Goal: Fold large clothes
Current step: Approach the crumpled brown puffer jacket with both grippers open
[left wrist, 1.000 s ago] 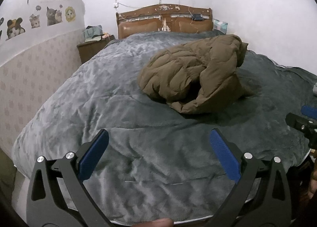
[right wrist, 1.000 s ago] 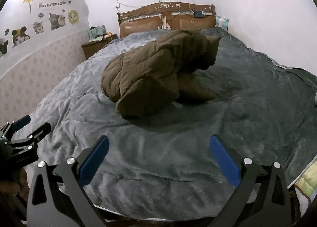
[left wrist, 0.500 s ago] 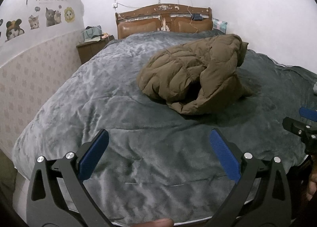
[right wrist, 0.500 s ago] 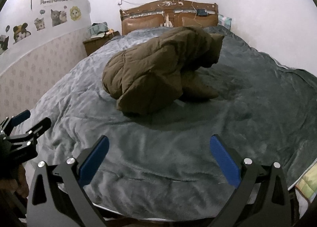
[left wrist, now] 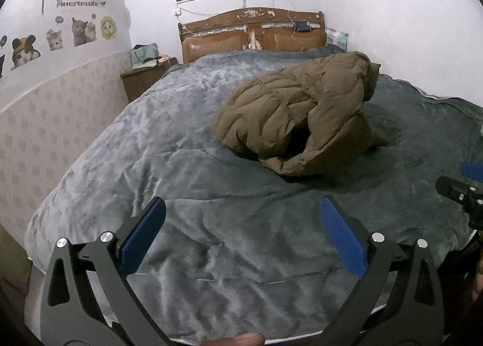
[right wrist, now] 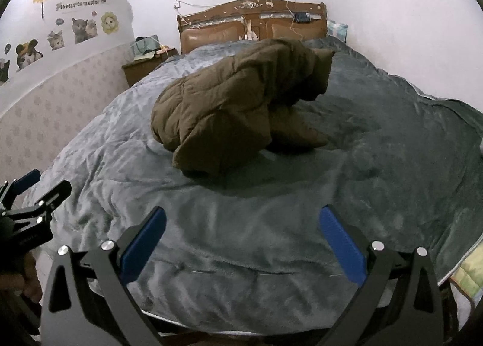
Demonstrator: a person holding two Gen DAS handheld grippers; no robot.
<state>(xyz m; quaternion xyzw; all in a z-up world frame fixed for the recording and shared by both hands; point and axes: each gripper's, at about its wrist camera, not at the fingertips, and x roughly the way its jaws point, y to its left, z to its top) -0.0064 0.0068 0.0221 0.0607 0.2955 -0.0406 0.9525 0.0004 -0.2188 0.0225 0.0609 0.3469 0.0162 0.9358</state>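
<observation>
brown puffer jacket (left wrist: 297,116) heaped mid-frame | left gripper (left wrist: 241,219) and right gripper (right wrist: 241,220) both spread wide, holding nothing | tip: grab 2 hem corners, spread flat first

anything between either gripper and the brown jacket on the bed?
Nothing visible. Only bare grey blanket lies between the open left gripper and the crumpled brown jacket. The open right gripper has the same open stretch ahead of it.
</observation>
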